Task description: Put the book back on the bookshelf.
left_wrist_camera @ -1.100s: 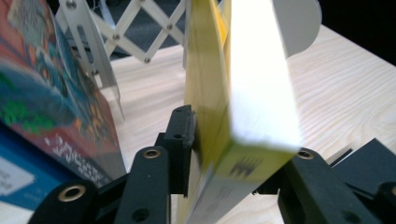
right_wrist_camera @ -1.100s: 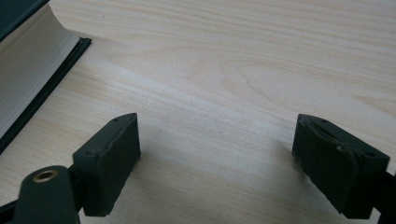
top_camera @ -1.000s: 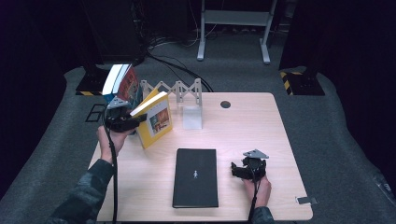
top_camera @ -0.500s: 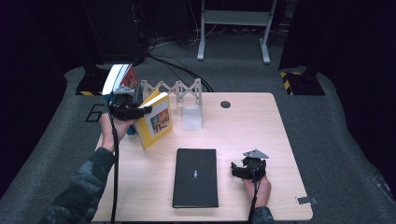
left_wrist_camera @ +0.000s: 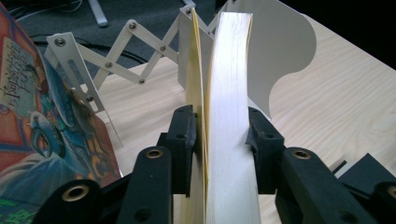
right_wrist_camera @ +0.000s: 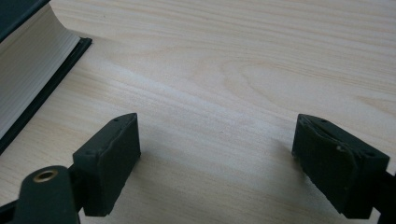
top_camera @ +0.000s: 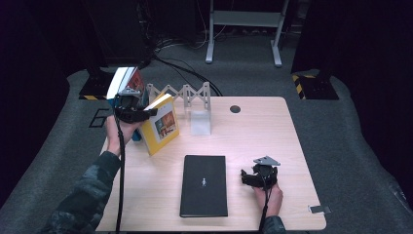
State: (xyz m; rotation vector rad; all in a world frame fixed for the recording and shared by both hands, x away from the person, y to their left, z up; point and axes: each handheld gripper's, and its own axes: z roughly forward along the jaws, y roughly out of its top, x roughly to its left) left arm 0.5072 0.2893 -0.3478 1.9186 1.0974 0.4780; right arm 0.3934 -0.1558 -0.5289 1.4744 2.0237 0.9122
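Yellow book (top_camera: 159, 125) near tabletop's (top_camera: 253, 131) far left corner, tilted, clamped in left gripper (left_wrist_camera: 219, 135) (jaws just closing, pads on its page block); right gripper (right_wrist_camera: 217, 163) gaping, near front right edge

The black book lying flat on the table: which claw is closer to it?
The right claw, open beside the black book's right edge. The left claw is farther, clamped on the yellow book.
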